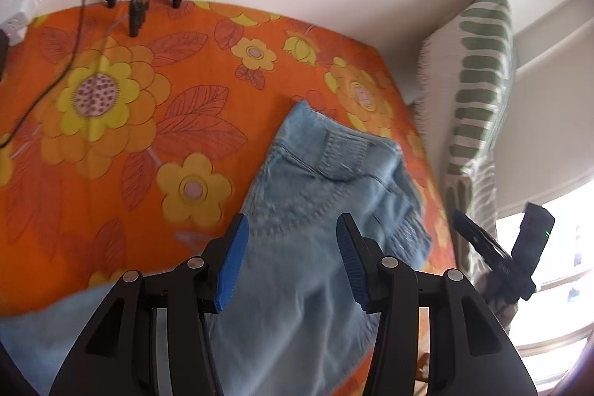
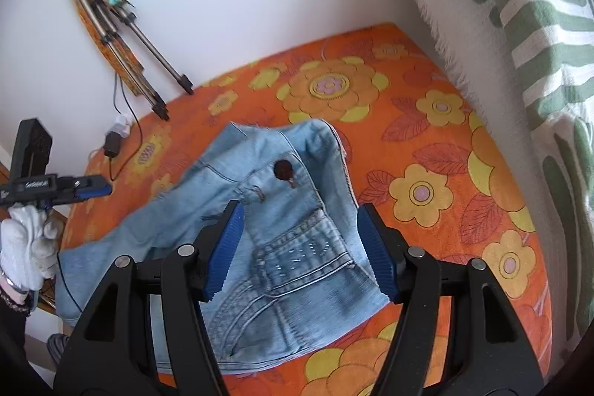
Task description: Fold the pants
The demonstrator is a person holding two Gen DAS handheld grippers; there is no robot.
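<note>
while the pants (image 2: 282, 229) lie on the orange floral bed cover (image 2: 445, 151), both sets of jaws stand open and empty above them. the waistband lies directly under the right gripper (image 2: 302, 251). the long axis runs back toward the left gripper (image 1: 291, 258), over the legs.

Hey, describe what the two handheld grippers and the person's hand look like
Both the left gripper and the right gripper share one build: matte black angular linkage arms with round silver pivot pins, ending in jaws faced with ribbed blue pads. The right wrist view shows the left tool side-on with small white lettering, too blurred to read, held by a hand in a white glove.
</note>
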